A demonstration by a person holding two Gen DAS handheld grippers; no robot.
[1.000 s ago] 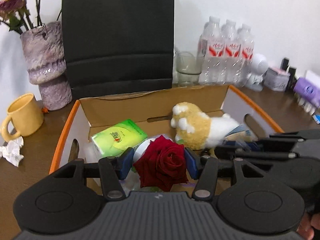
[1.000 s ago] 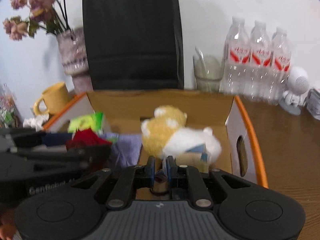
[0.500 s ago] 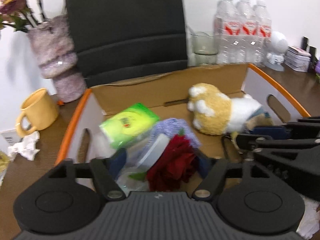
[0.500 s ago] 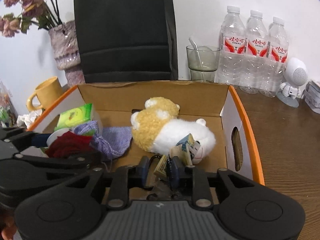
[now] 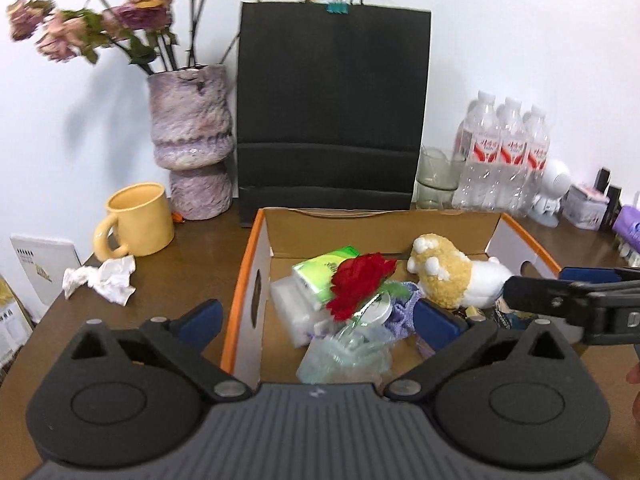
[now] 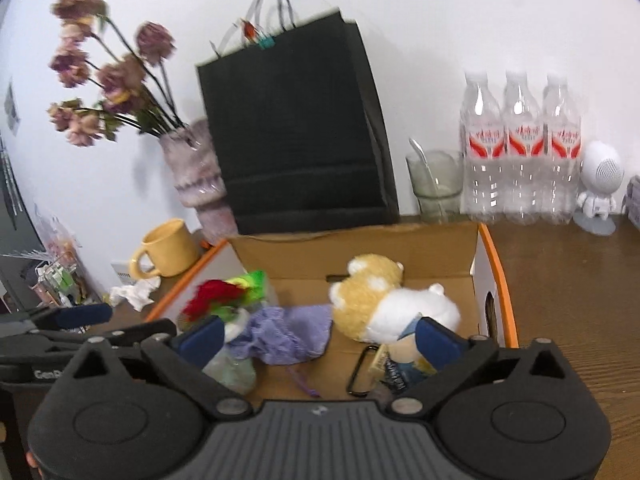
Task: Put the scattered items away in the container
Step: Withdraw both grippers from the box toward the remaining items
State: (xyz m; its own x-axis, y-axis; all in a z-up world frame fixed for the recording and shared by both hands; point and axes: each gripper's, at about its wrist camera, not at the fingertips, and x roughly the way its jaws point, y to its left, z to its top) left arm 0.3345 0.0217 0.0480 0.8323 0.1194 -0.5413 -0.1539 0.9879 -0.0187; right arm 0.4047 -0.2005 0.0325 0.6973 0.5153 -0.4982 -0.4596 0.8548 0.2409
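Hovering spread-open claws (image 5: 316,322) above box (image 5: 240,280)

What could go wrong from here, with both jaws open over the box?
1. The red rose sits high on the pile in the cardboard box; it may topple out if the left gripper brushes it.
2. The crumpled tissue lies outside by the yellow mug; reaching for it could knock the mug.
3. The right gripper hovers over the keyring, which could snag on a finger.
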